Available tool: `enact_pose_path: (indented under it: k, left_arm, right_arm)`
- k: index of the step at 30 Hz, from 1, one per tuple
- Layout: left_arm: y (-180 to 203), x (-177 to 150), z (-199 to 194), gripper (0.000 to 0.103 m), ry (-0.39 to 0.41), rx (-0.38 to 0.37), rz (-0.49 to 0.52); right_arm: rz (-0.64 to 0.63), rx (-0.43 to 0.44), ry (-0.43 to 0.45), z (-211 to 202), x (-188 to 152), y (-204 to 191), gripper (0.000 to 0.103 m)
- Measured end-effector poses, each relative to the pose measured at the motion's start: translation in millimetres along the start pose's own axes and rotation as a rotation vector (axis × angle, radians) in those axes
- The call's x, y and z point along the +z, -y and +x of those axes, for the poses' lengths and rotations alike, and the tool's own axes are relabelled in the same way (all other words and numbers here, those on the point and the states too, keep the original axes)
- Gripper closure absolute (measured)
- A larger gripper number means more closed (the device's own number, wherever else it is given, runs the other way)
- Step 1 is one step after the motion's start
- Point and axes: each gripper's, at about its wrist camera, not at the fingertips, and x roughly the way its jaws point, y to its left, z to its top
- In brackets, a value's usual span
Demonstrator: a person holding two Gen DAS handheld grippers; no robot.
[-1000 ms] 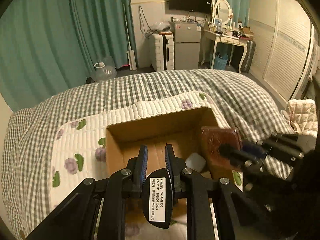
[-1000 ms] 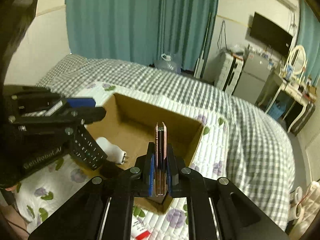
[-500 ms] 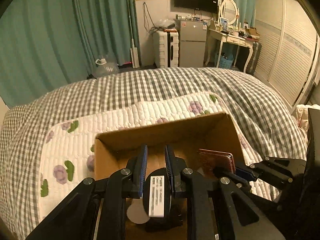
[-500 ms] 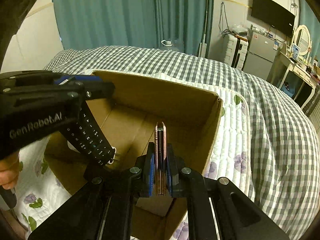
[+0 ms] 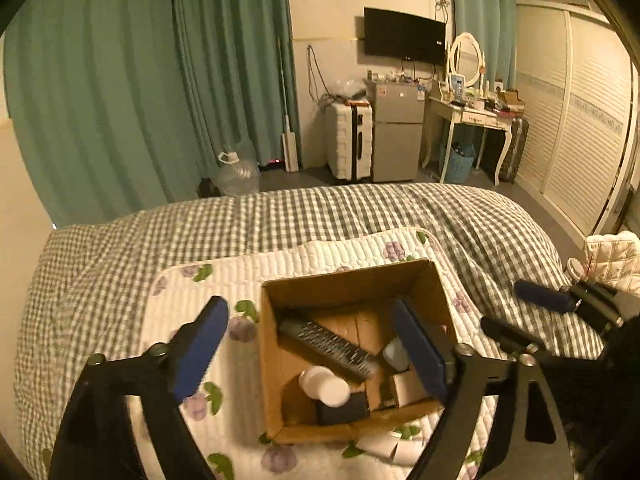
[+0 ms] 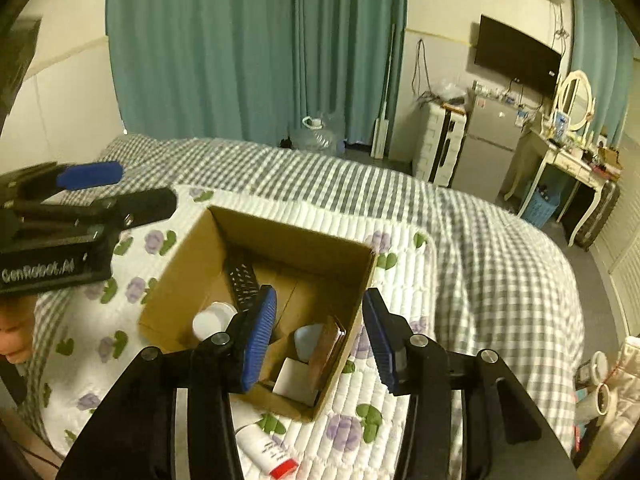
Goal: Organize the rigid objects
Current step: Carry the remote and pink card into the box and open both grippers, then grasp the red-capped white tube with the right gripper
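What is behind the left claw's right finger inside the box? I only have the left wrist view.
Observer: A flat brown case stands on edge against a side wall of the cardboard box.
Operator: Is the right claw holding anything?
Observer: No. The right claw is open and empty, above the box.
Operator: Is anything outside the box?
Observer: A white tube with a red cap lies on the quilt by the box's near corner.

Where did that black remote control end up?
The remote control lies inside the cardboard box on the bed, slanting across its floor, just behind the white round lid.
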Motion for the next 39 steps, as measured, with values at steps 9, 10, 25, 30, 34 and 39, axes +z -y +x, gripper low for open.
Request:
enact_pose_path:
  k: [9,10,25,30,34,39]
  left_arm:
    - [-15.4,-43.1,-57.2,0.000,0.067,0.000,0.005]
    - [-15.7,-49.1,-60.1,0.000,0.067,-0.004,0.006]
    - [-25.2,-156.9,0.9,0.000,-0.095,0.001,-0.094]
    - [-22.9,-184.6,37.1,0.000,-0.167,0.003,-0.068]
    - [-22.4,-192.8,57.1,0.000,-0.212,0.019,-0.066]
    - [-15.7,-194.7,66.6,0.000,-0.240,0.021,-0.056]
  right_arm:
    - [-0.037,-0.060,0.030,-65.9,-14.6,-30.7,0.019]
    - [-0.042,-0.070,0.035,-71.9,-18.6,-35.1,0.014]
    - [-0.084,-0.034,-0.162,1.5,-103.6,-64.9,0.010]
    - [-0.158,-0.011,-0.290,61.0,-142.2,-63.4,0.010]
    - [-0.237,-0.017,-0.365,95.5,-163.3,-68.2,0.026]
    - [-0.274,0.049,-0.421,123.5,-173.0,-78.3,0.049]
